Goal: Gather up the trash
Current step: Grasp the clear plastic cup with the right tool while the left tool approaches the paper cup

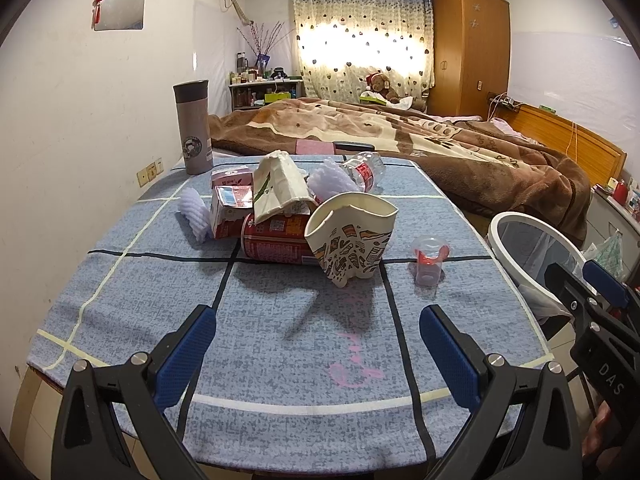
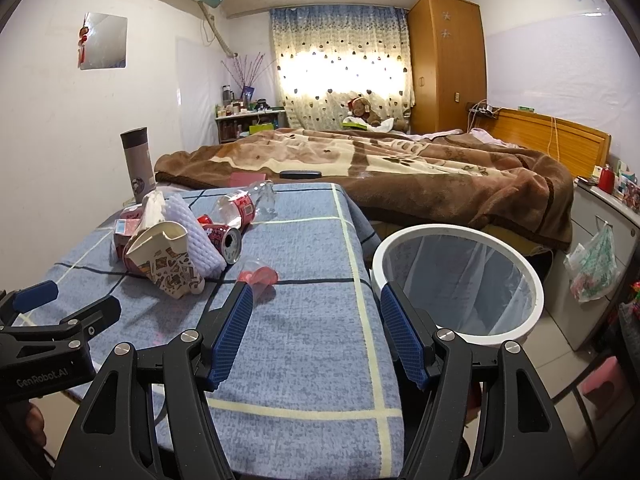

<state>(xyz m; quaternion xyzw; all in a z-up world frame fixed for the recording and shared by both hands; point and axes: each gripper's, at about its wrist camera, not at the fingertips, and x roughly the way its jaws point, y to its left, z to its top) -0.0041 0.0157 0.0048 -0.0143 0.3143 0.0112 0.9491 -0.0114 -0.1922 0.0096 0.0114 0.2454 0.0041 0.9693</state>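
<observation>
Several pieces of trash (image 1: 280, 216) lie heaped mid-table (image 1: 280, 360), a crushed paper cup (image 1: 352, 236) nearest, perhaps touching the red can (image 1: 276, 240). White bin (image 2: 460, 284) stands at three o'clock. Left gripper (image 1: 316, 344) and right gripper (image 2: 316, 336) hover with jaws spread, empty.

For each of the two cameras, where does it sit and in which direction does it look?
Left wrist: sits on the left gripper, low over the near table edge, facing the crushed paper cup; its open jaws and the right gripper show.
Right wrist: sits on the right gripper, facing the table's right edge and the white bin; its open jaws and the left gripper show.
Shared: cup, bin, bed.
</observation>
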